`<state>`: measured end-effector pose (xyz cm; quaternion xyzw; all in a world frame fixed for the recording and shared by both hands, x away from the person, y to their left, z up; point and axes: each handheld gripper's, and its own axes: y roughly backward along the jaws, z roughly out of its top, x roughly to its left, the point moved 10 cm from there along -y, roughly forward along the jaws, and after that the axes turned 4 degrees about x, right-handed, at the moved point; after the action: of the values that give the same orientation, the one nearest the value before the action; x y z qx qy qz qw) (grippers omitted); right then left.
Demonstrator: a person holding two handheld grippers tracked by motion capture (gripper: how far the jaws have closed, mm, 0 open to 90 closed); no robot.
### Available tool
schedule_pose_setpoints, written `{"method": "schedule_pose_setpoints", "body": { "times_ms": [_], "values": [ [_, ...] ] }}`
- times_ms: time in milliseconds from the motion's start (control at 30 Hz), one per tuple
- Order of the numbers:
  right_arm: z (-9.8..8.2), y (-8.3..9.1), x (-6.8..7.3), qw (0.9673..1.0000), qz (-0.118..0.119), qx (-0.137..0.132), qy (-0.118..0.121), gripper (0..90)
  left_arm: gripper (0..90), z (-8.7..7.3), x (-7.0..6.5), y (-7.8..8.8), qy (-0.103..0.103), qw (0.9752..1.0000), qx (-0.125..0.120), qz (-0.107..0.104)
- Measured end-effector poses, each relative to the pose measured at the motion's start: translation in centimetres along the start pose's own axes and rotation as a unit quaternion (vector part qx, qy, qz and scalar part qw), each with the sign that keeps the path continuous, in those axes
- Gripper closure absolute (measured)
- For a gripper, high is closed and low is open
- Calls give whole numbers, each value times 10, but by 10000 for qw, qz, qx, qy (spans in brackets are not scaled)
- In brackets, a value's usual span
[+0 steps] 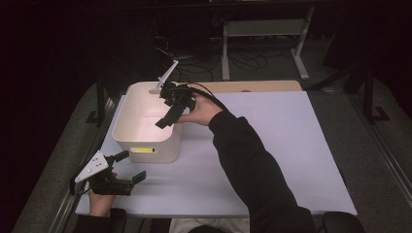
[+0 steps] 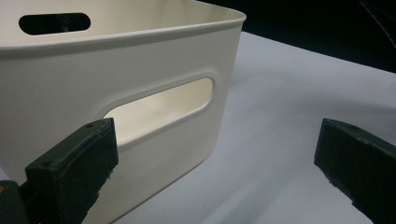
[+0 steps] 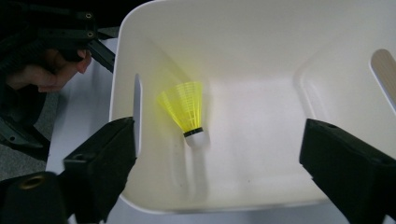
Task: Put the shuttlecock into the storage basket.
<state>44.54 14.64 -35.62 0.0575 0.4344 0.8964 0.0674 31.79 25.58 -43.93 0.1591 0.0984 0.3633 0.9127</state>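
Observation:
A cream plastic bin [image 1: 122, 116] stands on the white table sheet [image 1: 272, 145], left of the middle. My right gripper [image 1: 167, 110] hangs over the bin's right rim, tilted down into it, open with nothing between its jaws. In the right gripper view [image 3: 219, 135], a yellow shuttlecock [image 3: 184, 109] with a white cork is inside the bin [image 3: 261, 56] near the slotted wall, below the jaws and clear of them. My left gripper [image 1: 130, 166] rests open near the front left corner. Its own view [image 2: 215, 140] faces the bin's front wall [image 2: 140, 60] and handle slot.
A yellow patch [image 1: 143, 150] shows through the bin's front handle slot. A wooden table edge [image 1: 262, 86] runs behind the sheet. Beyond it are a white desk frame [image 1: 262, 29] and cables on the dark floor. The sheet's right half is bare.

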Motion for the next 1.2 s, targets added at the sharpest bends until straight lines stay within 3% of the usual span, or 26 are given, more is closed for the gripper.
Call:
{"method": "schedule_pose_setpoints", "body": {
  "times_ms": [167, 833, 1200],
  "values": [
    [-1, 10, -3, 9999, -90, -132, -55, 0, 0, 0, 0, 0, -7, 10000, 10, 3],
    [-20, 41, -15, 9985, -291, -388, -252, 0, 0, -1, 0, 0, -2, 10000, 19, 18],
    [-32, 48, -20, 9977, -389, -441, -328, 0, 0, -1, 0, 0, -3, 10000, 23, 21]
  ]
}}
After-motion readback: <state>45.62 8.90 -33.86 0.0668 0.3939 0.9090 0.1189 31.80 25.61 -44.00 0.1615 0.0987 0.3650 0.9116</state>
